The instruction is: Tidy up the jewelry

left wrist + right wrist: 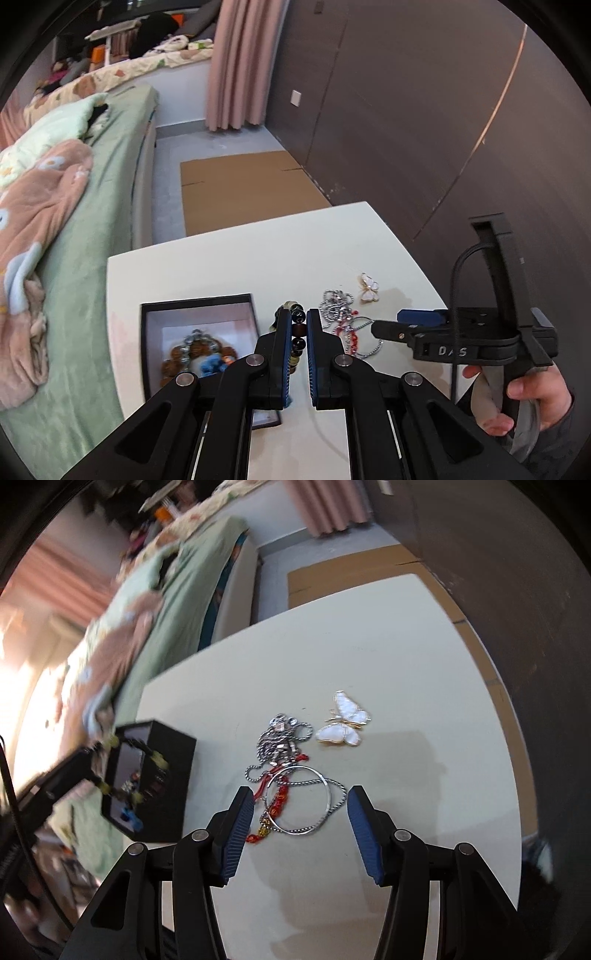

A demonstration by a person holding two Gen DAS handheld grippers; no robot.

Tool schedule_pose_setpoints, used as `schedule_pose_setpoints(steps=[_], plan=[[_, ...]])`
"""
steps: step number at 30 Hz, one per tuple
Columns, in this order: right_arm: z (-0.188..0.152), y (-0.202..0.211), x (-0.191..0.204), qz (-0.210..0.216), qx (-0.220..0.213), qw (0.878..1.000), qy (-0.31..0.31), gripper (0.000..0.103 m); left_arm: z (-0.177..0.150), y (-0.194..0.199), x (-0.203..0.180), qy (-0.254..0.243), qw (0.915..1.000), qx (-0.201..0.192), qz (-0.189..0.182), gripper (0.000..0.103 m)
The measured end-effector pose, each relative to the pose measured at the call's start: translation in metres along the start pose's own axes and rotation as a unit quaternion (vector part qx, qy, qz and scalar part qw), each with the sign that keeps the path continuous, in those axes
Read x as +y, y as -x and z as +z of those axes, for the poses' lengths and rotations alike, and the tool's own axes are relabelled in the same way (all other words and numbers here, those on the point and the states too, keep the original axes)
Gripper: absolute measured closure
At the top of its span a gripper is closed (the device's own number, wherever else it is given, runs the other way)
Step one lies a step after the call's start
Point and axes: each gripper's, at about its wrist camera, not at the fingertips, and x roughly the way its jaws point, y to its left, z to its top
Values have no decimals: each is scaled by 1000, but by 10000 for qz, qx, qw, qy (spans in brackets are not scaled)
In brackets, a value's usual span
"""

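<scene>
The left gripper (298,332) is clamped on a dark beaded bracelet (297,334), held above the white table (229,258) just right of the black box (197,306). That box already holds beaded pieces, though blur hides which. The right gripper (301,808) has its jaws apart, straddling a silver bangle (299,799) without touching it. Right of the box, the bangle lies tangled with a silver chain (280,738) and red cord (275,801); farther right sits a butterfly brooch (343,720).
</scene>
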Motion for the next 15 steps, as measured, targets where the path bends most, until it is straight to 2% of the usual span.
schedule_pose_setpoints(steps=[2,11,15], plan=[[4,-5,8,-143,137,9995,250,44,-1,6,6,64,10000,-36,22,95],[11,-32,32,-584,709,9894,1126,44,-5,29,26,271,9994,-199,106,96],[10,-39,34,-639,830,9850,1371,43,-5,36,31,309,9991,-267,137,95]])
